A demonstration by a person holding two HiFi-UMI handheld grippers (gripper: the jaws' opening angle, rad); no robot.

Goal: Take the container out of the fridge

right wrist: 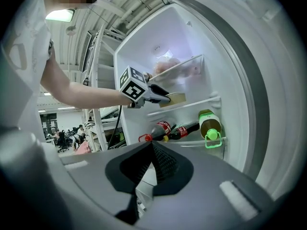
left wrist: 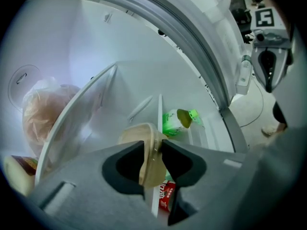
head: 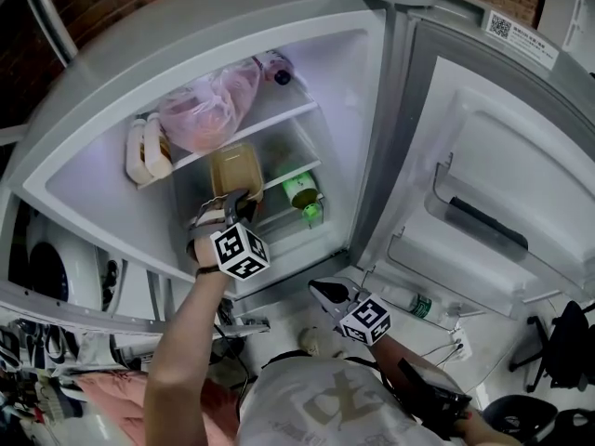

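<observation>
The tan, lidded container [head: 234, 167] sits on the fridge's middle glass shelf [head: 296, 172]. My left gripper [head: 244, 196] reaches into the fridge from below, and its two pads press on the container's near edge [left wrist: 144, 138]. From the right gripper view the container [right wrist: 176, 98] shows at the tip of the left gripper [right wrist: 160, 96], level with the shelf. My right gripper [head: 321, 291] hangs low outside the fridge, under its bottom edge, with its jaws shut together [right wrist: 152, 147] and nothing between them.
A pink plastic bag [head: 209, 105] lies on the top shelf. A green-capped bottle [head: 302, 193] and two cola bottles [right wrist: 165, 128] lie on the shelf below the container. The open door [head: 483, 184] stands at the right with a bottle [head: 414, 303] in its lower rack.
</observation>
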